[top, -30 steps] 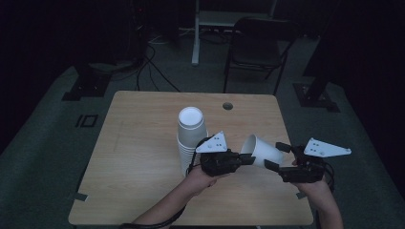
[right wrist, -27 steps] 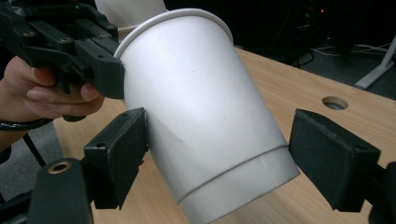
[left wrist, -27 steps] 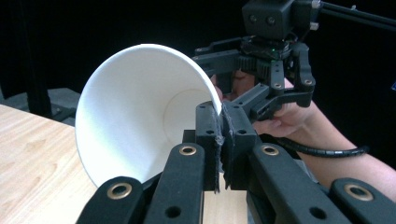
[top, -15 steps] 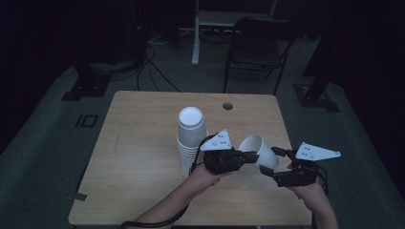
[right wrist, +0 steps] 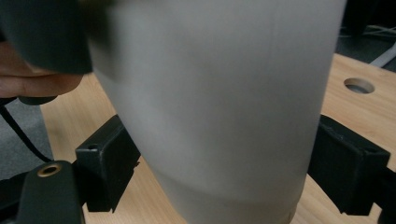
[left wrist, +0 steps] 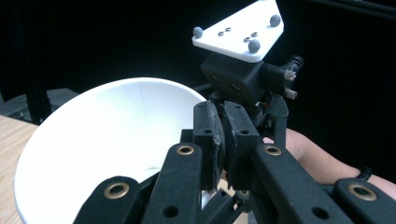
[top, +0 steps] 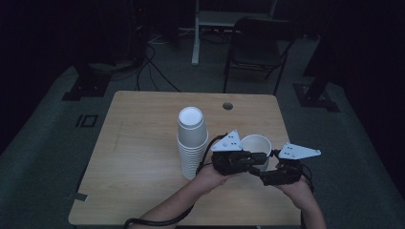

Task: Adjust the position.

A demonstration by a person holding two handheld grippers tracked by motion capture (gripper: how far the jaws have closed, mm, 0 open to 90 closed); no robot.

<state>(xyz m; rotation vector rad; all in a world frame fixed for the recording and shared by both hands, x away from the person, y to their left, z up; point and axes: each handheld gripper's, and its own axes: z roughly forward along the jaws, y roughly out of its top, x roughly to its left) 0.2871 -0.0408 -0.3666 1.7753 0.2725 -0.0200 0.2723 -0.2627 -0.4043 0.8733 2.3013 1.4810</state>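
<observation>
Loose cup [top: 256, 145] stands upright right of stack [top: 192, 143]; left gripper [top: 252, 159] pinches its rim closed, right gripper [top: 262, 175] fingers wide open straddling its wall.

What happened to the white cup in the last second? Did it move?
The single cup turned from lying tilted on its side to mouth-up and came down a little toward the person. The left gripper kept its pinch on the rim. The right gripper swung in closer, and its open jaws now sit either side of the cup's wall. The stack of cups and the table stayed put.
</observation>
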